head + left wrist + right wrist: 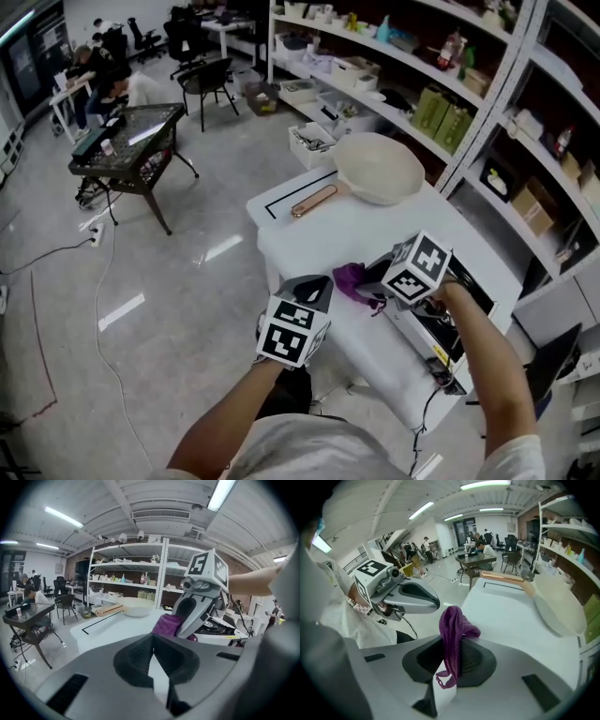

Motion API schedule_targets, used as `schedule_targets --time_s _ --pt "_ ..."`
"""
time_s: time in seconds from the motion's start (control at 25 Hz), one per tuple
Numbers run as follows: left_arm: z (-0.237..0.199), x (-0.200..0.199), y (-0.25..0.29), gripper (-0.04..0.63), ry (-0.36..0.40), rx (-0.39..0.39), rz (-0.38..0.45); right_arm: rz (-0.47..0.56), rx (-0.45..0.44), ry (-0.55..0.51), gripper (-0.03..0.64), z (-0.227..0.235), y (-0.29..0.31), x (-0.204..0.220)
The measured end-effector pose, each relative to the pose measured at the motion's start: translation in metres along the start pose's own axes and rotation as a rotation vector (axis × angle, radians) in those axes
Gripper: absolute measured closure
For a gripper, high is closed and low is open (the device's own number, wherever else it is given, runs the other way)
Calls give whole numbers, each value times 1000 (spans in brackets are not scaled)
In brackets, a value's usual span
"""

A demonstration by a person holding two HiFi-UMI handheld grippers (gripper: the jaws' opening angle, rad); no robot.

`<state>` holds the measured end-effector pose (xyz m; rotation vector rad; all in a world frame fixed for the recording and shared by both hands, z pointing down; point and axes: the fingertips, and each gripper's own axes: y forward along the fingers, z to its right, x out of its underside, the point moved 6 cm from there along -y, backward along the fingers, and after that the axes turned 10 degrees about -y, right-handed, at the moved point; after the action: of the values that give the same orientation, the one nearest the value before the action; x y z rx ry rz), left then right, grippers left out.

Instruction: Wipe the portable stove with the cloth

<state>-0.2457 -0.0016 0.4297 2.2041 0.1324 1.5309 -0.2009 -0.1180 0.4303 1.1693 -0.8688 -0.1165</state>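
Now the right hand-held gripper (449, 665) clamps the purple cloth (452, 625) above the counter (347, 234); the portable stove (218, 628) sits just beside it, farther from the closed, empty left hand-held gripper (151, 665).

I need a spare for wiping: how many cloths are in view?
1: the purple cloth, pinched in the right gripper over the white table, beside the portable stove. Others may sit hidden on the shelves.

Purple cloth (452, 625) of coarse open knit; white table (501, 611) smooth and matt; floor (141, 281) glossy.
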Motion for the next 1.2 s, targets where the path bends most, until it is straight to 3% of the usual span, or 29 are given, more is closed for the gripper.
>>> schedule_targets --time_s 0.2,0.44,1.0,1.2 --pt "13 -20 1 591 45 20 11 146 109 10 553 -7 -34 0" --pt "41 -47 17 591 111 82 17 308 325 97 554 -17 -95 25" --pt "149 -77 113 591 261 351 -46 447 762 499 554 -59 -214 184" --pt "175 -87 141 591 299 411 -57 477 966 618 554 -81 -241 229"
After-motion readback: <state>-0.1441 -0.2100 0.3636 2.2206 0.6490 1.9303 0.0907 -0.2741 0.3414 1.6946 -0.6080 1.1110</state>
